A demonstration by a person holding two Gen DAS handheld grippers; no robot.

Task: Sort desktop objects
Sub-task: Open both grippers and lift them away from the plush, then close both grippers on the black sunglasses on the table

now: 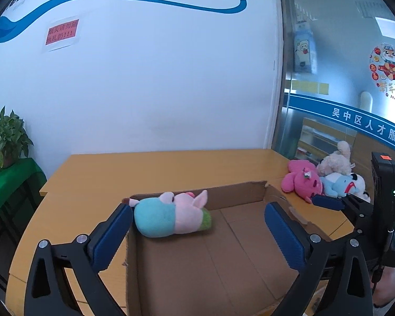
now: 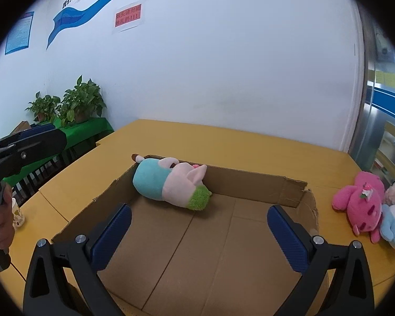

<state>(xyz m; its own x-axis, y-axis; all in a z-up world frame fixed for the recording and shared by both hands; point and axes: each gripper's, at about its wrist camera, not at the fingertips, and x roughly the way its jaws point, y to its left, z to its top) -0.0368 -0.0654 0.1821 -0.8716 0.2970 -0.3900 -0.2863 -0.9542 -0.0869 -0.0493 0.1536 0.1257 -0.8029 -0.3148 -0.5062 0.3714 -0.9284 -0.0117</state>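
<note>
A soft toy with a light blue body, pink head and green end (image 2: pixel 171 187) lies on its side in the far left corner of a low brown cardboard box (image 2: pixel 250 181). The box sits on a yellow wooden surface (image 2: pixel 223 142).

The left gripper (image 1: pixel 197 226) hangs above the near part of the box. Its blue fingers (image 1: pixel 284 237) are spread wide apart and hold nothing. The right gripper (image 2: pixel 198 230) hangs above the box too. Its blue fingers (image 2: pixel 110 234) are also spread wide and hold nothing. The toy lies farther away than both pairs of fingers and touches none of them.

To the right of the box, on the same surface, more soft toys lie in a pile. A bright pink one (image 2: pixel 360 202) is nearest the box. A light blue one (image 2: pixel 393 221) touches it on the right, and a cream one (image 1: pixel 334 160) lies behind them.

Green potted plants (image 2: pixel 79 102) stand on a green-covered stand (image 2: pixel 92 129) far to the left, by the white wall (image 2: pixel 223 65).
</note>
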